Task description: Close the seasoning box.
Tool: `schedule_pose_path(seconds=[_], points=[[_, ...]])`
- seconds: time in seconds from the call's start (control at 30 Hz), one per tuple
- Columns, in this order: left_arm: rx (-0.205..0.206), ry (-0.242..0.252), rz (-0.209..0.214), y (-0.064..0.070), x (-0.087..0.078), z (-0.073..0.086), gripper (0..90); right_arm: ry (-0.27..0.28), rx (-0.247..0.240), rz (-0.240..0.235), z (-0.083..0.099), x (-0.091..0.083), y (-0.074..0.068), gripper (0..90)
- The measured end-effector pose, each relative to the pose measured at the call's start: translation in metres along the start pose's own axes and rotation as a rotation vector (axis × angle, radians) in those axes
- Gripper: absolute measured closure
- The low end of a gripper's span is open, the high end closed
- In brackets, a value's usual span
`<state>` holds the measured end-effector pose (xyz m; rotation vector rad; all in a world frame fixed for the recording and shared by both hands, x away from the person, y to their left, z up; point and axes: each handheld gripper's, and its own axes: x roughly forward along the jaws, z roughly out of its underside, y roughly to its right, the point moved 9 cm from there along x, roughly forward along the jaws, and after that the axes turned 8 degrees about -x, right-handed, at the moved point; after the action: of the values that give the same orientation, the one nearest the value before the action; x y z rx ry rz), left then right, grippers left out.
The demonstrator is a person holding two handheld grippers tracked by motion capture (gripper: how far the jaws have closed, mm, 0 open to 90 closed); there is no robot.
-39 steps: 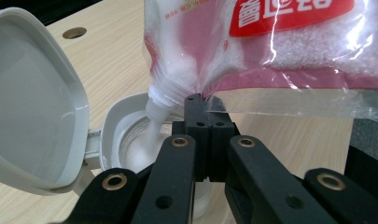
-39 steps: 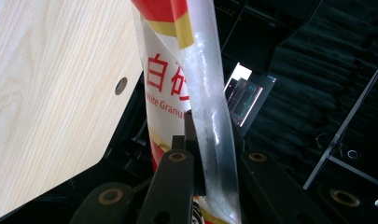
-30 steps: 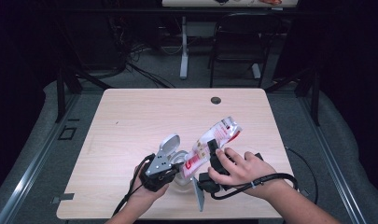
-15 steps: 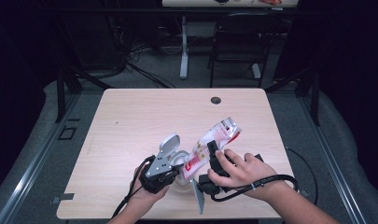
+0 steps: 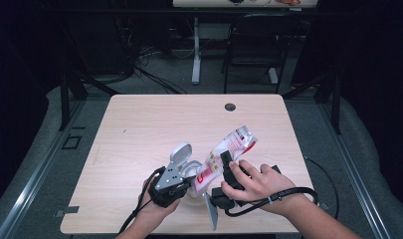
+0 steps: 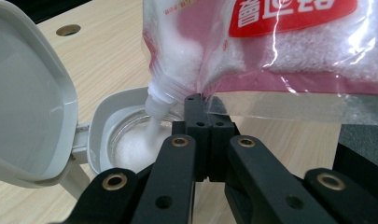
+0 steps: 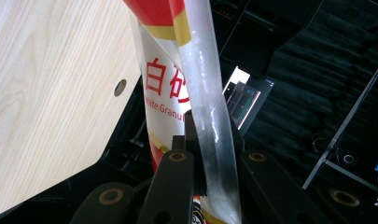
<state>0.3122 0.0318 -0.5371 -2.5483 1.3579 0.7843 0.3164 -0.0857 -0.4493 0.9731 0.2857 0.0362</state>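
Steadily, both claws grasp the sugar bag [image 6: 280,51]: left claw [image 6: 199,105] clenched beside its spout, right claw [image 7: 203,135] higher up; keep the spout just above the open jar [image 6: 130,144].

sugar bag [image 6: 289,51] spout over open white jar [image 6: 113,122], tool [image 6: 205,105] clamped on bag edge

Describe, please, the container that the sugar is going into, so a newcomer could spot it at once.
Start at the wooden table and look to its near edge, between the person's two hands. Under the tilted sugar bag stands a small white jar with a clear inside, half full of white grains. Its hinged lid, flipped up beside it, sets it apart.
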Motion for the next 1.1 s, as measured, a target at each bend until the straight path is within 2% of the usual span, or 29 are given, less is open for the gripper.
schedule_pose_path(seconds=[0.37, 0.63, 0.93, 1.03, 1.1], points=[[-0.005, -0.003, 0.006, 0.0045, -0.0028, 0.0017, 90.0, -0.010, -0.015, -0.004, 0.0000, -0.0059, 0.0008, 86.6], [-0.007, -0.008, -0.001, 0.0043, -0.0037, 0.0039, 90.0, 0.016, -0.009, -0.004, -0.0030, -0.0049, 0.0001, 86.7], [-0.010, -0.011, 0.002, 0.0031, -0.0024, 0.0042, 90.0, -0.001, -0.022, -0.006, -0.0025, -0.0046, 0.0012, 86.7], [-0.008, -0.013, 0.000, 0.0027, -0.0021, 0.0046, 90.0, 0.000, -0.022, -0.007, -0.0026, -0.0046, 0.0007, 86.7], [-0.011, -0.013, 0.002, 0.0029, -0.0017, 0.0049, 90.0, 0.017, -0.003, -0.008, -0.0038, -0.0033, -0.0015, 86.7]])
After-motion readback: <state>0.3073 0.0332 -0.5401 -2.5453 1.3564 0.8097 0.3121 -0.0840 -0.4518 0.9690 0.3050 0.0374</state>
